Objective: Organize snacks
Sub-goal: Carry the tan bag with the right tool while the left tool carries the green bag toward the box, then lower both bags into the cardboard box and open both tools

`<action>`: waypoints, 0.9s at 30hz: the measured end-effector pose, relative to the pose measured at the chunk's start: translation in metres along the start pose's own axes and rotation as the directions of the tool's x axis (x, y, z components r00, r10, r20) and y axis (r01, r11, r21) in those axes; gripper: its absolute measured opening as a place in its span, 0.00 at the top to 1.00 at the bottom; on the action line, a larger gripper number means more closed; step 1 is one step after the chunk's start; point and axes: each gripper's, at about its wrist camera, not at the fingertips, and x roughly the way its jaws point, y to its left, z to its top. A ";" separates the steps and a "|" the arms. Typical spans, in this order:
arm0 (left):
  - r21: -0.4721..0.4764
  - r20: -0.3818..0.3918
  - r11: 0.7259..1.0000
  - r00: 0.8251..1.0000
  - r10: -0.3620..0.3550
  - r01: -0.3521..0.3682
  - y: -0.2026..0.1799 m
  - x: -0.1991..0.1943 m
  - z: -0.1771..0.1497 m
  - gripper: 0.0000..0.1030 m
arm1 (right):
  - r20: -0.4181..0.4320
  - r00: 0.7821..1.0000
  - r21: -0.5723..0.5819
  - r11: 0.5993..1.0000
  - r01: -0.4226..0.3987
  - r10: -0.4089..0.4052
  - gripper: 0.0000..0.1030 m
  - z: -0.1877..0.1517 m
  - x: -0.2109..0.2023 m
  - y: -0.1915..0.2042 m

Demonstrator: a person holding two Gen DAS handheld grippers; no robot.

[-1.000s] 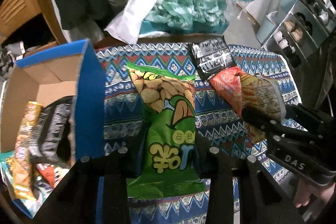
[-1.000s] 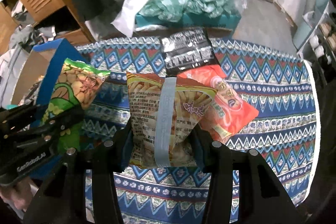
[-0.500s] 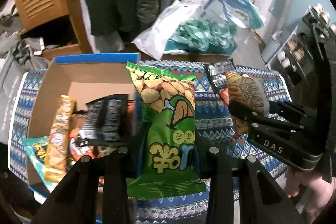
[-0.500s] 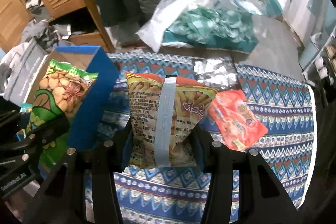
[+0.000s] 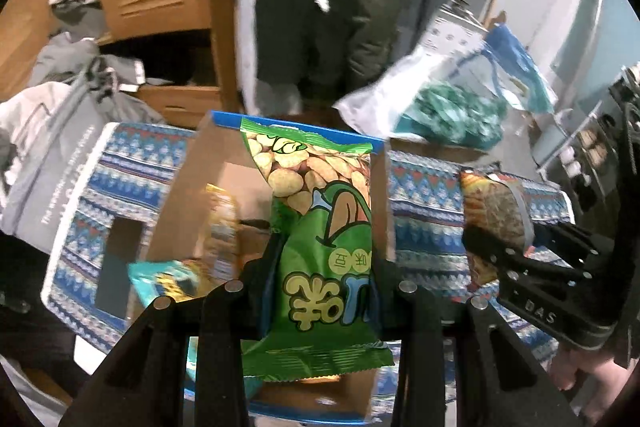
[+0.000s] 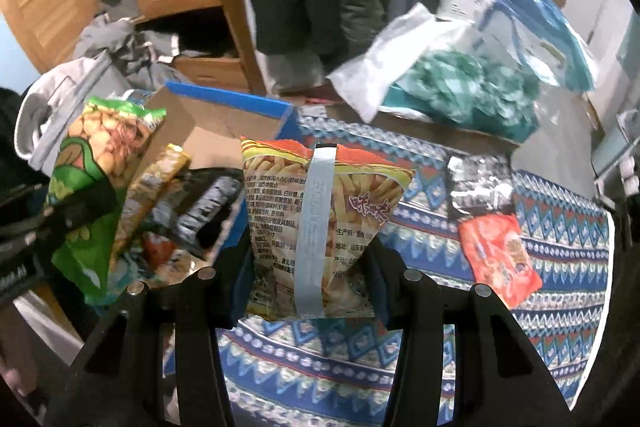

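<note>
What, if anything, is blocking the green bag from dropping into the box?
Nothing visible. The green bag, clamped in the left gripper, hangs over the open box. Packets already lie inside on its left, with bare cardboard beside them.

My left gripper (image 5: 320,291), matte black angular fingers, round silver screws, my right gripper (image 6: 312,283) likewise, white "DAS" lettering on its body at lower right of left view
</note>
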 end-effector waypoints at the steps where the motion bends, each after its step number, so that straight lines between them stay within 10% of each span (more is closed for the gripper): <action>1: -0.010 0.006 1.000 1.000 0.008 -0.008 0.007 -0.001 0.001 0.65 | -0.001 1.000 -0.008 1.000 -0.003 0.003 0.54 0.001 0.001 0.005; 27: -0.133 -0.046 0.988 0.997 0.067 -0.073 0.073 0.040 0.004 0.63 | -0.062 0.997 -0.148 0.987 -0.059 0.050 0.54 0.033 0.058 0.098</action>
